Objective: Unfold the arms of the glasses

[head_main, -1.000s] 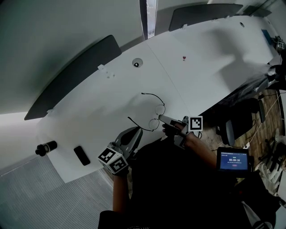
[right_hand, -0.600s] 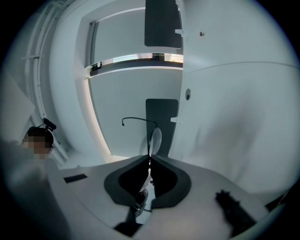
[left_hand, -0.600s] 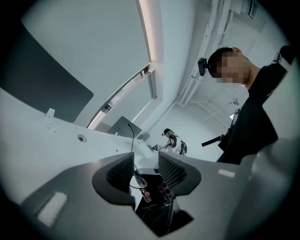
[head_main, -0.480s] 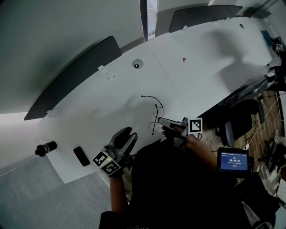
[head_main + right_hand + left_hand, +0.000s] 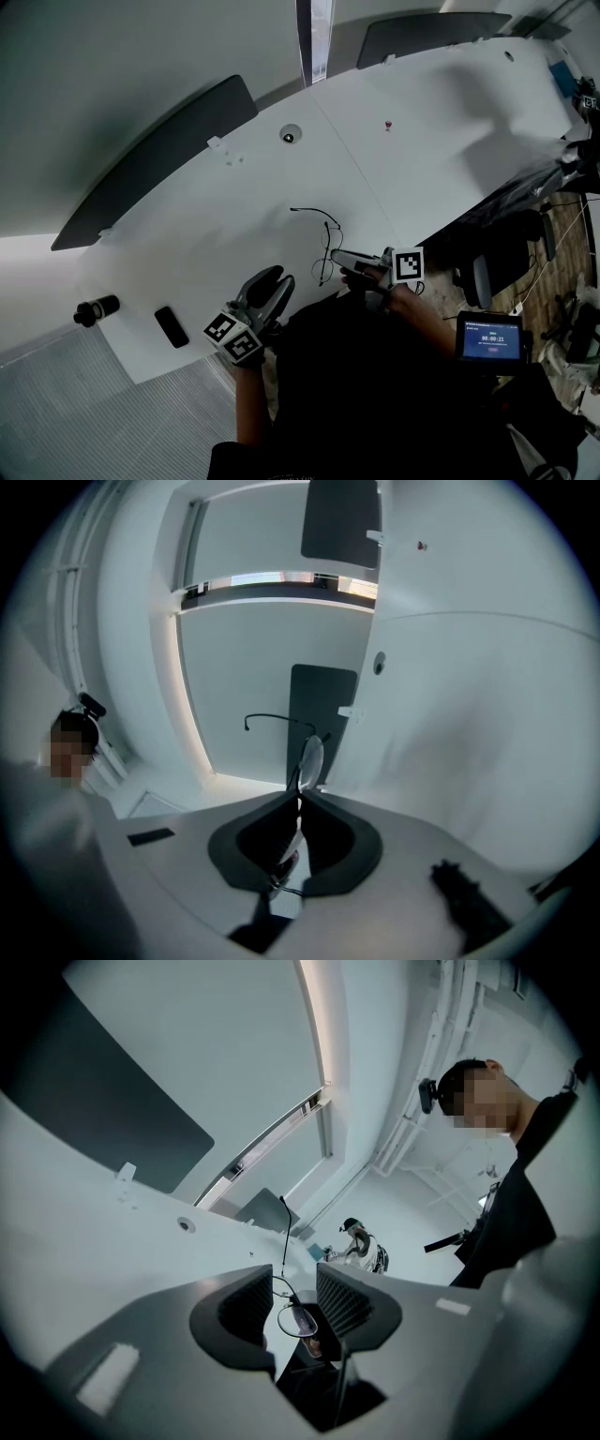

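Thin wire-rimmed glasses (image 5: 327,246) hang just over the white table (image 5: 216,216), seen edge-on. My right gripper (image 5: 337,255) is shut on their frame near one lens. In the right gripper view a lens (image 5: 310,759) sticks up past the closed jaws (image 5: 298,803), and one arm (image 5: 272,718) reaches out to the left. My left gripper (image 5: 274,281) stands open a short way left of the glasses. Its jaws have just been opening, and nothing is pressed between them. In the left gripper view (image 5: 295,1288) the glasses (image 5: 298,1319) show through the gap, beyond the pads.
A black slab (image 5: 172,325) and a black cylinder (image 5: 97,308) lie near the table's left end. A small round fitting (image 5: 289,134) sits mid-table. Dark panels (image 5: 159,159) line the far edge. A timer screen (image 5: 487,335) is below the table's near edge, by the person's body.
The left gripper's jaws were shut by the near arm of the glasses; they are now open and drawn back to the lower left. The right gripper has rolled the glasses from flat to edge-on.
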A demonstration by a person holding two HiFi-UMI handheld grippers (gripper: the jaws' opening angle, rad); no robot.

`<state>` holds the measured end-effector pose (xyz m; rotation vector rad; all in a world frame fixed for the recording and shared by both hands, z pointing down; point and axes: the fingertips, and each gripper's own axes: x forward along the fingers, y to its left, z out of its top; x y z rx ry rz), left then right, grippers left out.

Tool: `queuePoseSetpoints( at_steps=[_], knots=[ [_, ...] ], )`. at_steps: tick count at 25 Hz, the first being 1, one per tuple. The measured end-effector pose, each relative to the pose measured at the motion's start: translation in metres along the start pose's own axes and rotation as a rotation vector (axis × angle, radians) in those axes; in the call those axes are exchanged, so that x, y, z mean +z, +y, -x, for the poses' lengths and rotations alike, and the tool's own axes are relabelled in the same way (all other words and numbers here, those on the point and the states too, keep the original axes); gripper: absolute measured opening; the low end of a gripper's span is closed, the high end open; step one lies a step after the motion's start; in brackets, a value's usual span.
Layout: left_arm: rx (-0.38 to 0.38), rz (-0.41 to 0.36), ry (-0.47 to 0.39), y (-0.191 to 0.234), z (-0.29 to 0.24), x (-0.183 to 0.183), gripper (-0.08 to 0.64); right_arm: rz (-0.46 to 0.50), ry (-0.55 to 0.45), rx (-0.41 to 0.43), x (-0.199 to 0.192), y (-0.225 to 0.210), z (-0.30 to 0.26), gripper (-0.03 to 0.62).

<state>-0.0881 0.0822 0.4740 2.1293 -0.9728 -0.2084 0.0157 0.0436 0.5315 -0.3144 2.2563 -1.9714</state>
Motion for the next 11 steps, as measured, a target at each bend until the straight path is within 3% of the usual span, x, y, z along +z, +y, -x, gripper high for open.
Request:
queuePoseSetpoints(
  at_steps=[3,8,11],
  knots=[
    [0.014,-0.025,0.088,0.004,-0.008,-0.018,0.146,0.05,0.047,-0.047,-0.004,-0.002,-0.003,0.018],
    [0.045,-0.139,0.263,-0.004,-0.039,-0.041,0.144,0.065,0.089,-0.034,-0.014,0.001,-0.011,0.018],
    [0.027,-0.168,0.339,-0.009,-0.061,-0.046,0.122,0.079,0.129,-0.032,-0.024,0.001,-0.016,0.018]
  ],
)
